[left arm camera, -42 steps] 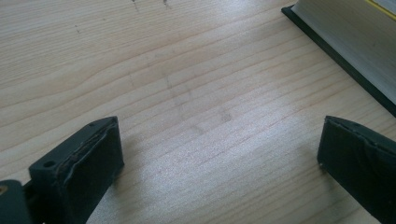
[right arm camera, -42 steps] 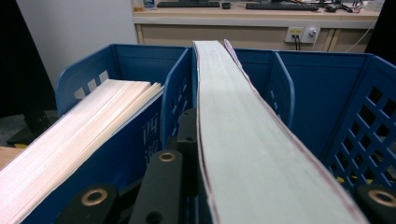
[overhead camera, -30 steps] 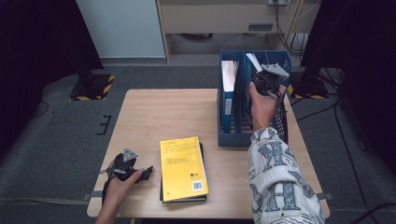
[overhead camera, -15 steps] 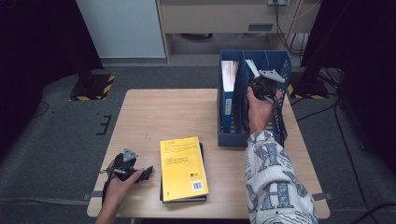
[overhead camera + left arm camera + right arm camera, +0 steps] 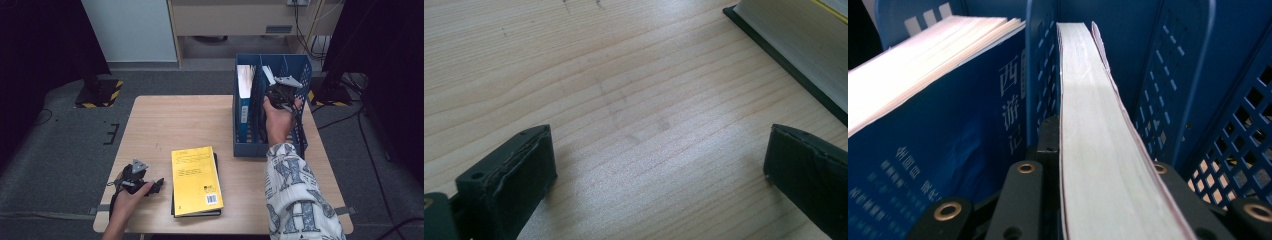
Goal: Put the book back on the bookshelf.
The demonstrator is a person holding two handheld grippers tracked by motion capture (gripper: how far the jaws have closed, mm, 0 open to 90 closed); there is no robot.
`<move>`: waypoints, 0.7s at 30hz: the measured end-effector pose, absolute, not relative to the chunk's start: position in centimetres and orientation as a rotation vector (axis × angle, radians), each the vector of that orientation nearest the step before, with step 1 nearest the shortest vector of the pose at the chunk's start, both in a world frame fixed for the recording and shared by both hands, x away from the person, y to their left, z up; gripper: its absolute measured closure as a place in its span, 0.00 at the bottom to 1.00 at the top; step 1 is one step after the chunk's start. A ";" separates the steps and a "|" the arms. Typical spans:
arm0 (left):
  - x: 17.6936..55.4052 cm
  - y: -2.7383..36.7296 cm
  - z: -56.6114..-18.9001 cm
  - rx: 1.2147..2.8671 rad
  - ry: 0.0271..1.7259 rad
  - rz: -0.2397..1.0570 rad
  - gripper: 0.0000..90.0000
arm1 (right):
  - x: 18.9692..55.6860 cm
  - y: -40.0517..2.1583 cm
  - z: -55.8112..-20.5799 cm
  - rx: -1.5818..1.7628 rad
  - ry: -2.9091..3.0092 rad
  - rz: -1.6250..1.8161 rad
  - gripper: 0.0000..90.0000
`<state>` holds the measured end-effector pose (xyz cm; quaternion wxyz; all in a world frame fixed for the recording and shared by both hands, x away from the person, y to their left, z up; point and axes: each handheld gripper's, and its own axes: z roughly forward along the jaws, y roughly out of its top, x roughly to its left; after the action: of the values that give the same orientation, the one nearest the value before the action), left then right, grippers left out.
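Work in hand: a book (image 5: 1098, 140) is going upright into the blue file rack (image 5: 295, 75) at the far right of the table (image 5: 165, 120), page edges up toward the camera.
Right gripper (image 5: 281, 92): jaws clenched on that book, one on each cover, so it stays on edge as it slides between the perforated dividers.
Book's place: in the rack's middle slot, tilted a little, beside a blue-covered book (image 5: 928, 125) standing in the next slot over.
Why that hold: by my read, pinching near the top edge keeps the pages together and lets the hand steer from above without fouling the slot walls.
Left gripper (image 5: 142, 184): low at the near left of the table, jaws spread wide, nothing between them, bare wood under them.
Waiting pile: yellow book (image 5: 196, 179) lies flat on a dark one, just beside the left gripper, probably next for the rack.
Next call: lower the held book till it seats, then let go.
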<state>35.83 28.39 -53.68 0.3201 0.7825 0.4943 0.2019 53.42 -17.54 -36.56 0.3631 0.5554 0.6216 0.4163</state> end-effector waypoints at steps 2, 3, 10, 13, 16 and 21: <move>35.8 28.4 -53.7 2.057 1.299 0.530 0.00 | 53.2 -17.3 -36.5 1.428 1.612 1.056 0.82; 35.8 28.4 -53.7 2.058 1.299 0.530 0.00 | 53.1 -17.2 -36.5 1.429 1.615 1.052 0.82; 35.8 28.4 -53.7 2.059 1.296 0.529 0.00 | 52.6 -16.9 -36.6 1.434 1.626 1.052 0.81; 35.8 28.4 -53.7 2.059 1.295 0.529 0.00 | 52.3 -17.0 -36.7 1.434 1.627 1.056 0.81; 35.8 28.4 -53.7 2.059 1.296 0.529 0.00 | 52.1 -17.1 -36.7 1.440 1.629 1.053 0.81; 35.8 28.4 -53.7 2.058 1.295 0.530 0.00 | 51.9 -17.1 -36.7 1.436 1.646 1.040 0.81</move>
<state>35.80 28.36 -53.68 0.3206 0.7833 0.4930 0.2015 51.85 -17.07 -36.69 0.3532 0.5554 0.6364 0.4022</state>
